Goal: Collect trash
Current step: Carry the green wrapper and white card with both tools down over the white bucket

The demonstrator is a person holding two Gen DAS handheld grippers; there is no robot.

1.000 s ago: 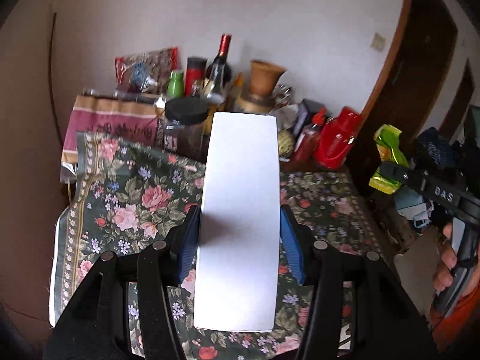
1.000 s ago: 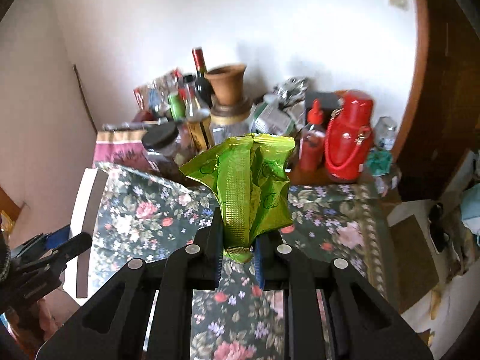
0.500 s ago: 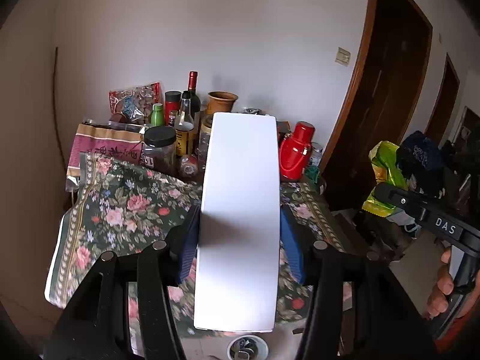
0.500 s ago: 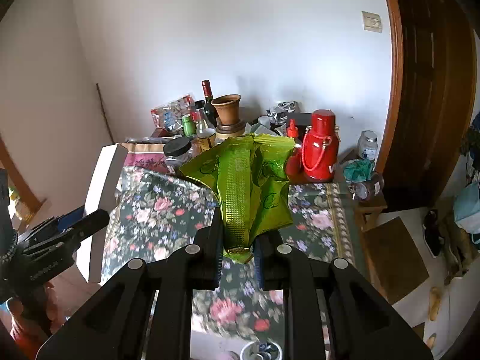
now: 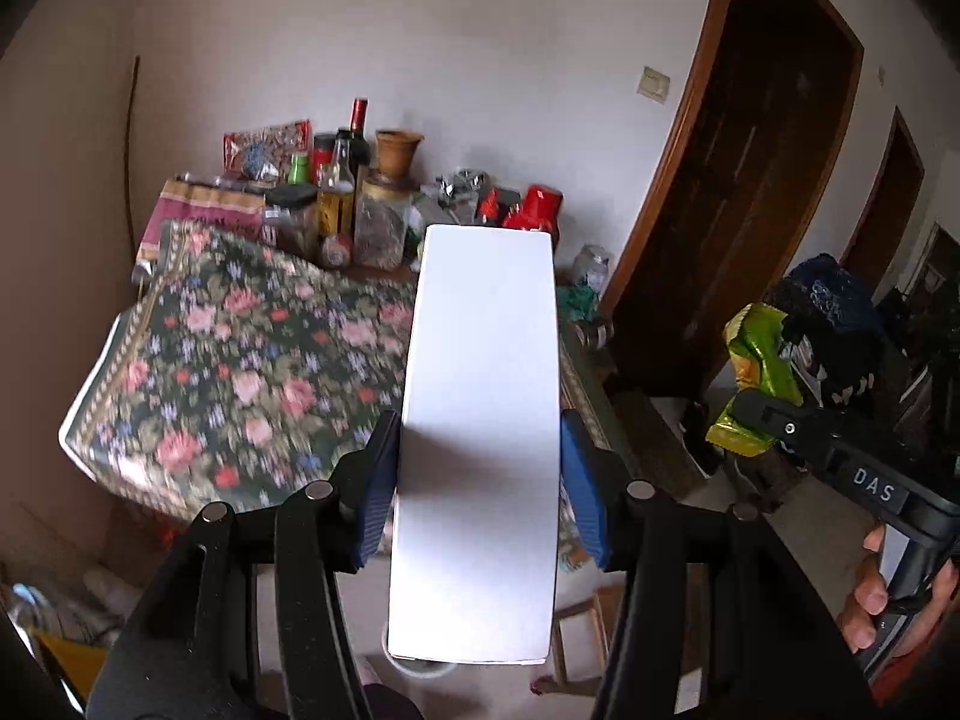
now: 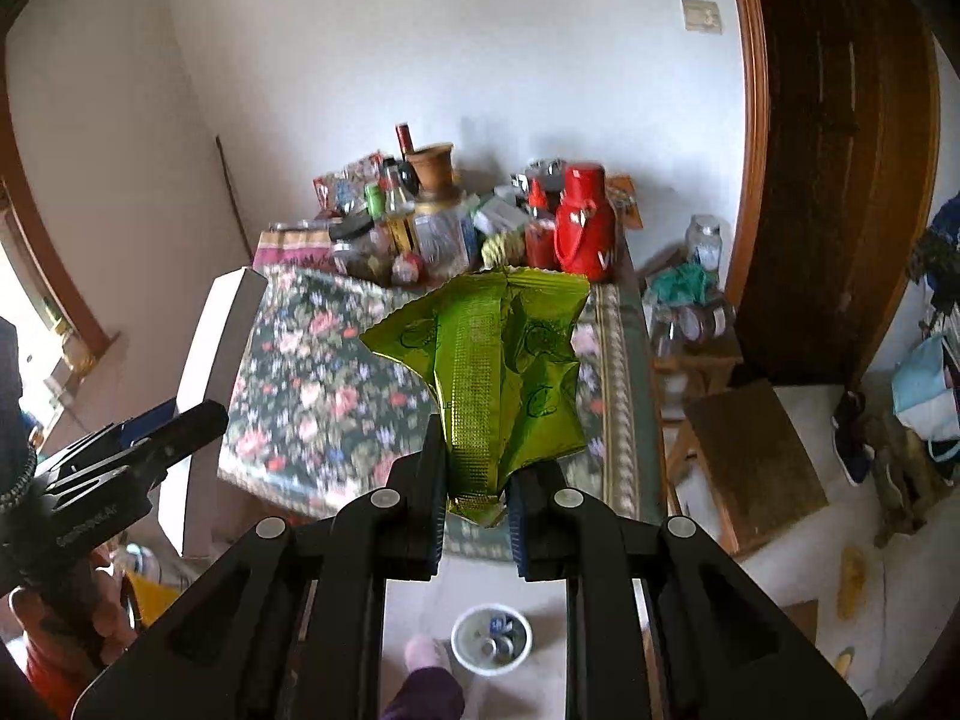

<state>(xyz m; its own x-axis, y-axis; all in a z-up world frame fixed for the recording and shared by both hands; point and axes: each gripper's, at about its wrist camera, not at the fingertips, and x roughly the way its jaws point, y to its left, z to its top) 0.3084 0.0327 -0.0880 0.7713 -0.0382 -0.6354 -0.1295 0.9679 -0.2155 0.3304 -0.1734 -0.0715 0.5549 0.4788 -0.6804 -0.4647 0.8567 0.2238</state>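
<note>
My left gripper (image 5: 478, 480) is shut on a long white box (image 5: 480, 396), held upright in the air in front of the table; the box also shows at the left of the right wrist view (image 6: 210, 384). My right gripper (image 6: 477, 498) is shut on a crumpled green foil wrapper (image 6: 498, 378), also seen at the right of the left wrist view (image 5: 753, 384). A white trash bin (image 6: 491, 639) with cans inside stands on the floor below the right gripper.
A table with a floral cloth (image 6: 324, 396) lies ahead, its back edge crowded with bottles, jars and a red thermos (image 6: 583, 222). A dark wooden door (image 6: 840, 150) is at right, a small wooden stool (image 6: 756, 456) beside the table.
Both grippers have pulled back and up from the table, still holding the box and the wrapper. The floor and the white bin have come into view below.
</note>
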